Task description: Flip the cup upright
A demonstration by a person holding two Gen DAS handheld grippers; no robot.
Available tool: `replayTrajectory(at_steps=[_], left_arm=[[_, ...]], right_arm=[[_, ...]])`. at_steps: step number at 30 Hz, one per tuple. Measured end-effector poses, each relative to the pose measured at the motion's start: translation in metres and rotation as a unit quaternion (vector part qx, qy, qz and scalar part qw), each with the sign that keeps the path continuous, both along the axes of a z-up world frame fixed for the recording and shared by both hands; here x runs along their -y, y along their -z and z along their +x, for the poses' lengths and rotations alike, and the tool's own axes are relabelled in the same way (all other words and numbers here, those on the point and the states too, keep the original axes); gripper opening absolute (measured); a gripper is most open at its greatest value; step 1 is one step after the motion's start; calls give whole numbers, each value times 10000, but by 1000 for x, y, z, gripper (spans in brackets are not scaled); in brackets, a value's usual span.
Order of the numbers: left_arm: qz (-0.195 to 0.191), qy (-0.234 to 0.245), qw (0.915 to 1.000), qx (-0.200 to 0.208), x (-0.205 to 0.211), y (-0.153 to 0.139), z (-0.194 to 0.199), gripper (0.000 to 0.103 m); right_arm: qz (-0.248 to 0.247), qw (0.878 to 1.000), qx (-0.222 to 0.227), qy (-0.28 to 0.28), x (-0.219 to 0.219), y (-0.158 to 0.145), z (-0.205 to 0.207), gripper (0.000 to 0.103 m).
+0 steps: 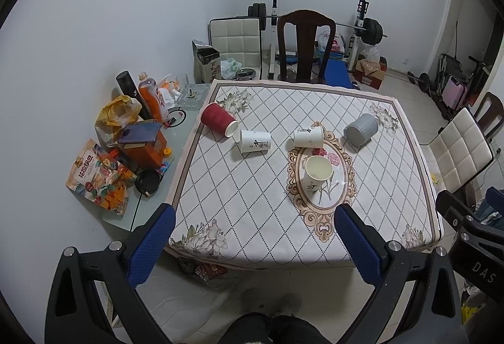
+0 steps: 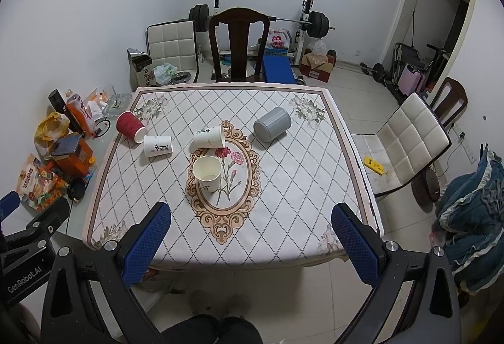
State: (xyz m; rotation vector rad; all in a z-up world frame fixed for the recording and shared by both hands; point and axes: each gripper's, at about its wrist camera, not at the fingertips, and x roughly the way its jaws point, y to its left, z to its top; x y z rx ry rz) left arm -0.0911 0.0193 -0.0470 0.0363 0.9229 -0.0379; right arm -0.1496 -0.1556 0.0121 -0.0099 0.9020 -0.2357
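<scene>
Several cups are on the patterned table (image 1: pixel 252 218) (image 2: pixel 283 218). A red ribbed cup (image 1: pixel 219 119) (image 2: pixel 130 126) lies on its side at the far left. A white cup with black writing (image 1: pixel 255 141) (image 2: pixel 158 146) lies beside it. Another white cup (image 1: pixel 308 137) (image 2: pixel 208 137) lies on its side near the middle. A grey cup (image 1: pixel 361 129) (image 2: pixel 272 124) lies on its side at the right. A cream paper cup (image 1: pixel 317 173) (image 2: pixel 207 173) stands upright. My left gripper (image 1: pixel 255 218) and right gripper (image 2: pixel 252 216) are open and empty, above the table's near edge.
A side table at the left holds bottles (image 1: pixel 153 98), snack bags (image 1: pixel 97 177) and an orange box (image 1: pixel 143 145). A dark wooden chair (image 1: pixel 305 44) stands at the far side, a white padded chair (image 2: pixel 406 139) at the right. A barbell rack stands behind.
</scene>
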Motion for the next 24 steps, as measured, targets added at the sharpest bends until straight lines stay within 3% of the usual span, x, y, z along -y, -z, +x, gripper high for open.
replayTrajectory(at_steps=[24], left_arm=[[6,5,10000,10,-3,-1,0,103]], right_arm=[[13,10000,-15,1,-2,-2,1,103]])
